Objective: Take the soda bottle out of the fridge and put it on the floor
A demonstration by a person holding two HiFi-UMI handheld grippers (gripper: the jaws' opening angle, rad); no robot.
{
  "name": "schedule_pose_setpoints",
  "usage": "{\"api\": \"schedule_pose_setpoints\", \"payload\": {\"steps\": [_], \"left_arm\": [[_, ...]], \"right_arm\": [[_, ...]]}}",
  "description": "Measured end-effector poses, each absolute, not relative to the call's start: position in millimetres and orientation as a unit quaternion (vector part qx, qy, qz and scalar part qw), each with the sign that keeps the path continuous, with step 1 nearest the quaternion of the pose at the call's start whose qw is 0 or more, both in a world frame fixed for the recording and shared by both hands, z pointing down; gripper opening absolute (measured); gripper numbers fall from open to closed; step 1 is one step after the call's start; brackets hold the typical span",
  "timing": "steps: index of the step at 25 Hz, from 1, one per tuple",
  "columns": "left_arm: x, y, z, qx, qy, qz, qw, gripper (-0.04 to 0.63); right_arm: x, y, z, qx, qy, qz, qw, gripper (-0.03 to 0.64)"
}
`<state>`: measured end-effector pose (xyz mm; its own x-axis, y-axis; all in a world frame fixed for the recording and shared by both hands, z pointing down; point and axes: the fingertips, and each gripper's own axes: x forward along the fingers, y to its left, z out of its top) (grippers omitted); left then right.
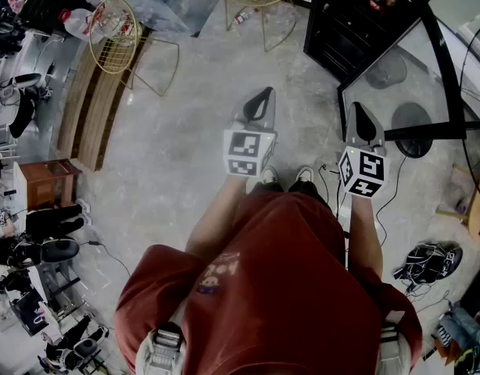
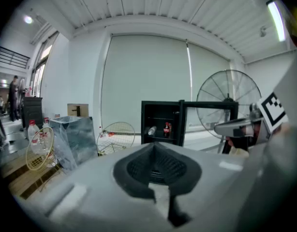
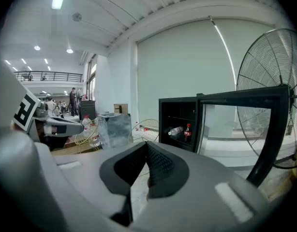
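Note:
The black fridge (image 1: 345, 33) stands a few steps ahead on the right with its glass door (image 1: 428, 84) swung open. On a shelf inside, a dark soda bottle with a red label (image 2: 166, 128) (image 3: 188, 133) stands upright next to a clear bottle (image 3: 175, 131) lying on its side. My left gripper (image 1: 263, 94) (image 2: 155, 146) and right gripper (image 1: 359, 108) (image 3: 147, 149) are held side by side in front of my chest, pointing toward the fridge and well short of it. Both have their jaws together with nothing between them.
A large floor fan (image 3: 274, 81) stands behind the open door, its base on the floor (image 1: 412, 119). Wire-frame stools (image 1: 115, 26) and a silvery bag (image 2: 73, 137) stand to the left, by a wooden bench (image 1: 91, 108). Cables (image 1: 431, 260) lie at the right.

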<state>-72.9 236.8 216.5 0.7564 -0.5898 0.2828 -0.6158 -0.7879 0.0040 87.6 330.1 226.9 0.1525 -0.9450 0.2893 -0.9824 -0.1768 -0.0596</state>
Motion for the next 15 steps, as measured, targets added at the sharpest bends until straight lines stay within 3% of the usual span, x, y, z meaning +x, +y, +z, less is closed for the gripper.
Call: {"api": "schedule_pose_setpoints", "payload": {"steps": [15], "left_arm": [[-103,232,225,0.93,-0.33,0.148,0.058,0.0]], "right_arm": [[64,322,232,0.754,-0.638,0.136,0.072,0.0]]}}
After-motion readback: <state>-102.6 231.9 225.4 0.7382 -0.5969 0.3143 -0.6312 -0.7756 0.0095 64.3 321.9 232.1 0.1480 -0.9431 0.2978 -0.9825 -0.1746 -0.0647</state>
